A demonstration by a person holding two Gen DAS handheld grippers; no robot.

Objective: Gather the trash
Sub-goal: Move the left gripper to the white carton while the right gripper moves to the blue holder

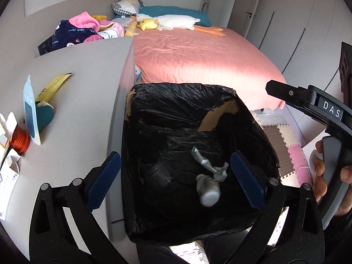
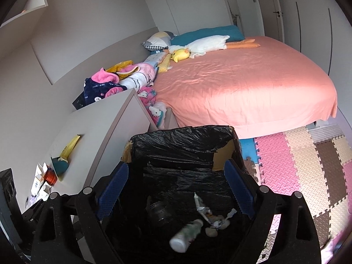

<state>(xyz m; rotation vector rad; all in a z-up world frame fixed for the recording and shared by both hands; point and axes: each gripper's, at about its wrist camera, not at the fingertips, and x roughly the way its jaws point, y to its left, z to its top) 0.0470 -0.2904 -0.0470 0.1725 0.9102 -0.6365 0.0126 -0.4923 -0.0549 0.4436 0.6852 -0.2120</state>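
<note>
In the left wrist view, the left gripper point(image 1: 173, 179) fills the lower part of the frame, tilted down over the trash bin point(image 1: 259, 118), its blue-padded fingers point(image 1: 103, 180) spread wide with nothing between them. At the right edge of that frame the person's right hand point(image 1: 323, 171) grips a black handle.

In the right wrist view, the right gripper point(image 2: 176, 189) sits at lower centre, also angled down into the bin point(image 2: 182, 138), its fingers point(image 2: 239, 189) wide apart and empty.

The bin stands at centre frame in both views, lined with a black bag point(image 1: 176, 110), bare cardboard showing at its upper left and upper right corners. Inside lie a clear jar point(image 1: 159, 172) to the left, a white bottle point(image 1: 208, 190) blurred and tilted at lower centre, and a crumpled silver tube point(image 1: 205, 161) just right of it. On the grey desk point(image 1: 83, 92) at the left of the frame rest a yellow packet point(image 1: 54, 85), a teal object point(image 1: 45, 113) and an orange spool point(image 1: 21, 140).
</note>
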